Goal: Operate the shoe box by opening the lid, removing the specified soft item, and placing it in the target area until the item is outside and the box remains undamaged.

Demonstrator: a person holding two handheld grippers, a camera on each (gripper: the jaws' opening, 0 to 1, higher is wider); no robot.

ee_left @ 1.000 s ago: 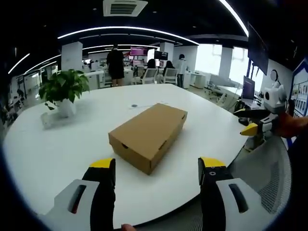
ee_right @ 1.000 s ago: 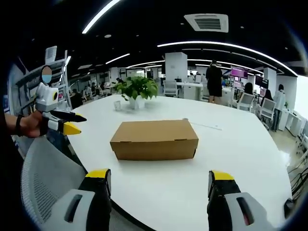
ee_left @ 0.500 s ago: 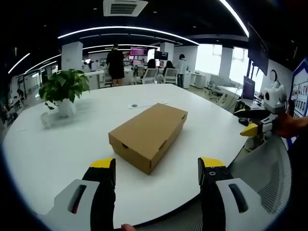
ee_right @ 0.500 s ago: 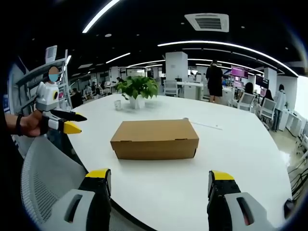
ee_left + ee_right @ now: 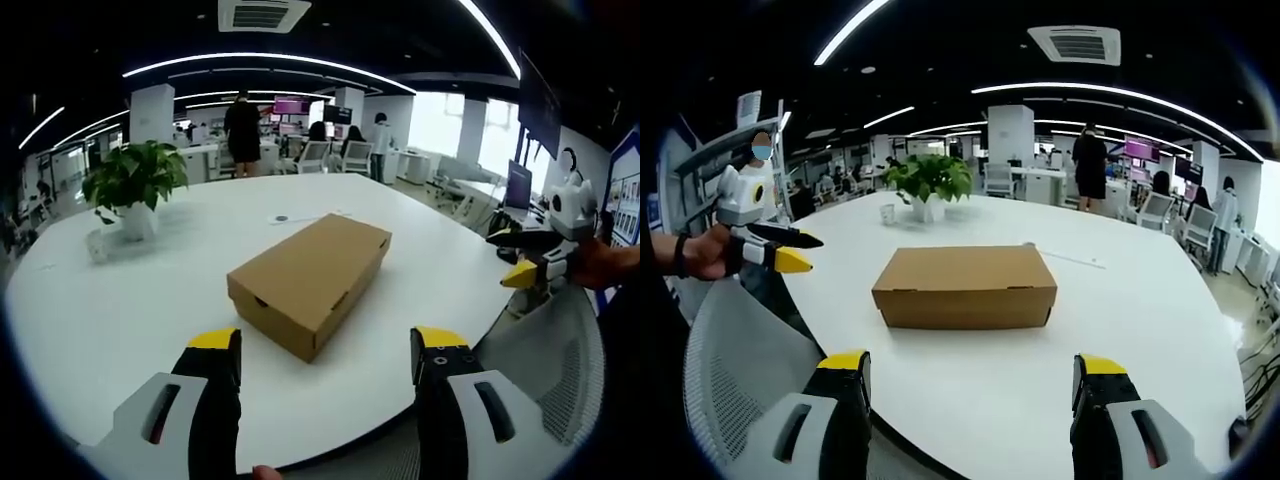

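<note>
At the bottom of each view, the left gripper (image 5: 326,352) and right gripper (image 5: 973,375) are seen spread wide, holding nothing. The shoe box (image 5: 309,281) is located mid-frame on the white table (image 5: 120,300), lid shut, so its contents are hidden. A potted plant (image 5: 133,185) is seen beyond, upper left.

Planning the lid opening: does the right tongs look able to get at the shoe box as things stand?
Probably yes. The right tongs stand open, facing the shoe box's long side, with only bare white table between. The lid is still shut.
</note>
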